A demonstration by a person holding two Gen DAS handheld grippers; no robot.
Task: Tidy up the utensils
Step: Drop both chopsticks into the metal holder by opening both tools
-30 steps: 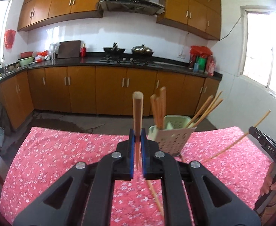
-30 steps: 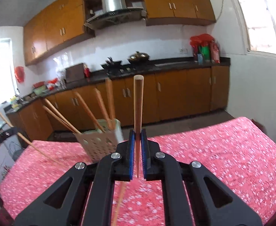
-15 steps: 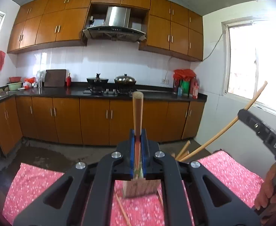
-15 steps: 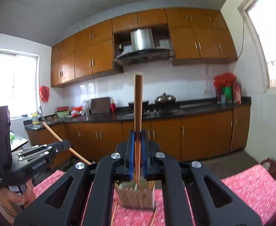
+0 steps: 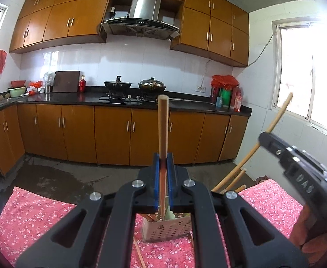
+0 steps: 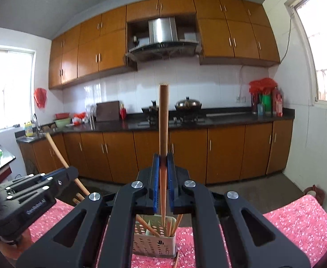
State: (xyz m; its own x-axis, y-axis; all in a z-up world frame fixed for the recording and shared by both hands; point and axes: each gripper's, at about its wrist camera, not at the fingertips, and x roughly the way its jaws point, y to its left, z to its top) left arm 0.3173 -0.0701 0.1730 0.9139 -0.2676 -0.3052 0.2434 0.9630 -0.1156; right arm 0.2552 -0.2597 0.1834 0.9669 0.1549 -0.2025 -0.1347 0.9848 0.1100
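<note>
My left gripper (image 5: 163, 178) is shut on a wooden chopstick (image 5: 162, 129) that stands upright, its lower tip over the perforated utensil holder (image 5: 165, 232) on the red floral tablecloth. My right gripper (image 6: 163, 178) is shut on another wooden chopstick (image 6: 163, 125), upright, with its tip in or just above the same holder (image 6: 152, 243). Several chopsticks lean inside the holder (image 6: 147, 224). The right gripper with its chopstick (image 5: 275, 120) shows at the right of the left wrist view. The left gripper (image 6: 29, 198) shows at the left of the right wrist view.
A loose chopstick (image 5: 140, 256) lies on the tablecloth (image 5: 40, 214) in front of the holder; another (image 6: 176, 260) lies by its base. Beyond the table are the kitchen floor, brown cabinets and a black counter (image 5: 74, 98) with pots.
Both grippers rose and tilted upright, bringing their chopsticks from beside the holder to directly above it. The holder now sits low between the fingers in both views.
</note>
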